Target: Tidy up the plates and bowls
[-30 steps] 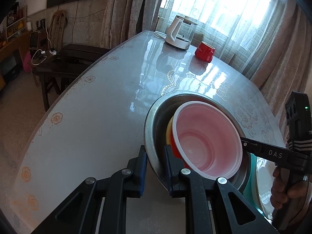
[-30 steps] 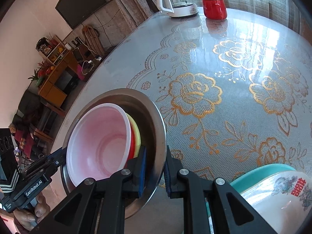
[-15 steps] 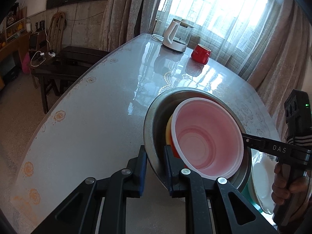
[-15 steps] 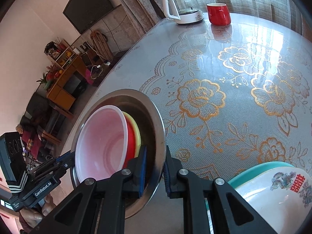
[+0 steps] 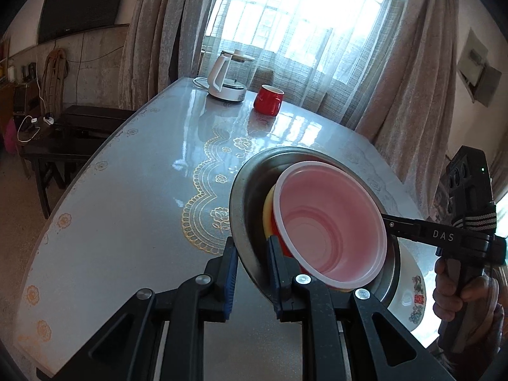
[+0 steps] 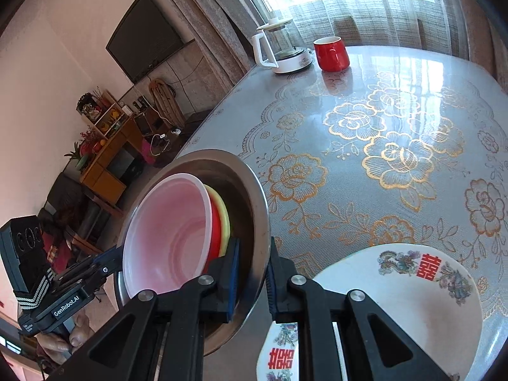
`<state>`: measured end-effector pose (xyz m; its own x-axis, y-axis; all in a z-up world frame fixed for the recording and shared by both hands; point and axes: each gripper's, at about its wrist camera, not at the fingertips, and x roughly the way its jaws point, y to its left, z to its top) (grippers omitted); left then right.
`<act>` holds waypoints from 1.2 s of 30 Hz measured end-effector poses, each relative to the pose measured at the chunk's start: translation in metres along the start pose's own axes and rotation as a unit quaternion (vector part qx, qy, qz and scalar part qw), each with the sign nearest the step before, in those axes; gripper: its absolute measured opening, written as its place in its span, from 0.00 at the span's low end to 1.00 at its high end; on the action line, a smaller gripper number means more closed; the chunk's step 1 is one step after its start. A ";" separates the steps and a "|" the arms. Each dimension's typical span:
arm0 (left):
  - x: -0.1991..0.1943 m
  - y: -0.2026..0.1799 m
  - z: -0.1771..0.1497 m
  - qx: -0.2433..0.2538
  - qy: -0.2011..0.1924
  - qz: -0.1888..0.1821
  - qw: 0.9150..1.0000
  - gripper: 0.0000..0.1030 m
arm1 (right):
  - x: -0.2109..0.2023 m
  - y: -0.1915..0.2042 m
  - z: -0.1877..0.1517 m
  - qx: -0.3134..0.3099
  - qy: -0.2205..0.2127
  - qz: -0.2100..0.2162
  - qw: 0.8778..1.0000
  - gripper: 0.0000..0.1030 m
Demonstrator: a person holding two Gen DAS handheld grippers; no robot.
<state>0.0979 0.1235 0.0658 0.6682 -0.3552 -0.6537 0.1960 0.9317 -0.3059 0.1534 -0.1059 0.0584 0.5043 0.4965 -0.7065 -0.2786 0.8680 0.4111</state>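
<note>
1. Two hand-held grippers: left gripper [image 5: 250, 266] and right gripper [image 6: 252, 270] each clamp opposite rims of the steel basin [image 5: 244, 219], one pad inside the wall, one outside.
2. One table [image 5: 120, 222], lace-patterned, under the basin.
3. One steel basin, tilted, clear of the table, carried between both grippers.
4. Two printed white plates [image 6: 412, 289], on the table just beside and partly under the basin.
5. Three nested bowls inside the basin: pink bowl [image 5: 330, 228] on top, red bowl [image 6: 216, 225] next, yellow bowl [image 6: 224, 219] lowest.
6. One kettle [image 5: 227, 77], far end of the table from the basin.
7. One red mug [image 5: 268, 100], beside the kettle.
</note>
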 end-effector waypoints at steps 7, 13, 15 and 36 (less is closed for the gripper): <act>0.002 -0.046 0.000 0.052 0.003 -0.052 0.997 0.17 | -0.053 -0.021 -0.019 0.003 -0.032 -0.031 0.999 0.16; 0.013 -0.080 -0.004 0.085 0.018 -0.081 0.993 0.18 | -0.086 -0.044 -0.040 0.022 -0.044 -0.056 0.997 0.16; 0.018 -0.089 -0.007 0.094 0.026 -0.085 0.992 0.18 | -0.091 -0.051 -0.046 0.030 -0.045 -0.063 0.996 0.16; 0.061 -0.127 -0.032 0.129 0.091 -0.114 0.981 0.20 | -0.096 -0.111 -0.084 0.108 -0.021 -0.110 0.988 0.16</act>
<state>0.0907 -0.0191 0.0426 0.4509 -0.5422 -0.7090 0.5164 0.8064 -0.2882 0.0666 -0.2489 0.0324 0.5684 0.2907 -0.7697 0.0205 0.9302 0.3664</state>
